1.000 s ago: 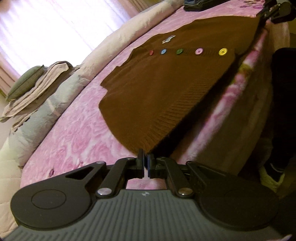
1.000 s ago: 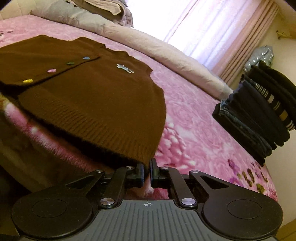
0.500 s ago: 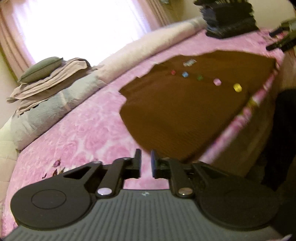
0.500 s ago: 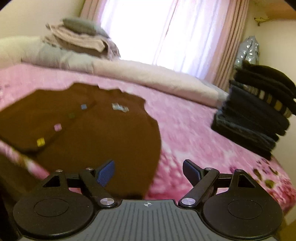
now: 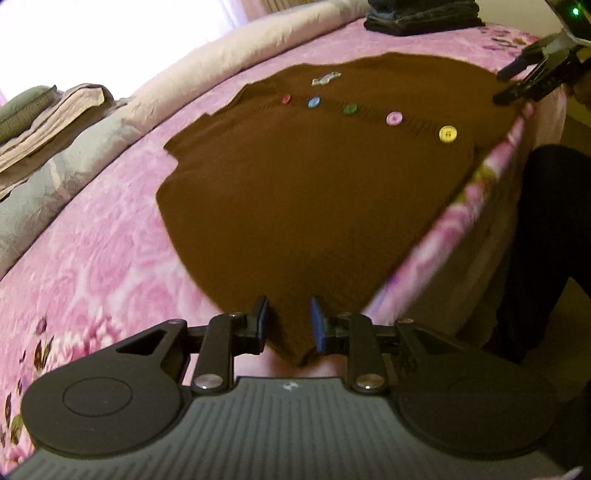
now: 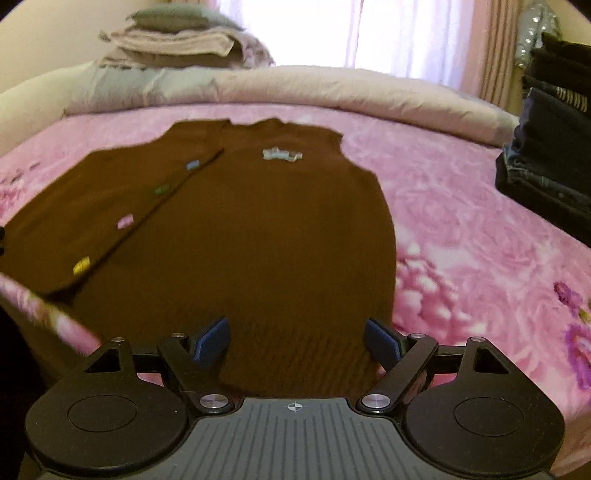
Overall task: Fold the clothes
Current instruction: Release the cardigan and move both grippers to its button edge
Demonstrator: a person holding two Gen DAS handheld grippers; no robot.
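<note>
A brown knit cardigan (image 5: 295,192) with a row of coloured buttons lies flat on the pink floral bed, its hem at the bed's near edge. It also shows in the right wrist view (image 6: 258,229). My left gripper (image 5: 287,320) is open, its blue pads on either side of the hem's left corner, which lies loose between them. My right gripper (image 6: 297,341) is wide open and empty over the hem's right part. The right gripper also shows in the left wrist view (image 5: 532,79) at the far end of the hem.
A stack of dark folded clothes (image 6: 554,155) sits on the bed to the right. A rolled pale duvet (image 6: 332,88) runs along the far side, with folded bedding and a grey cushion (image 6: 173,33) on it. The bed edge (image 5: 454,218) drops off beside the hem.
Both grippers were shut on the hem corners a second ago. They have let go and opened, and the cardigan now lies flat on the bed.
</note>
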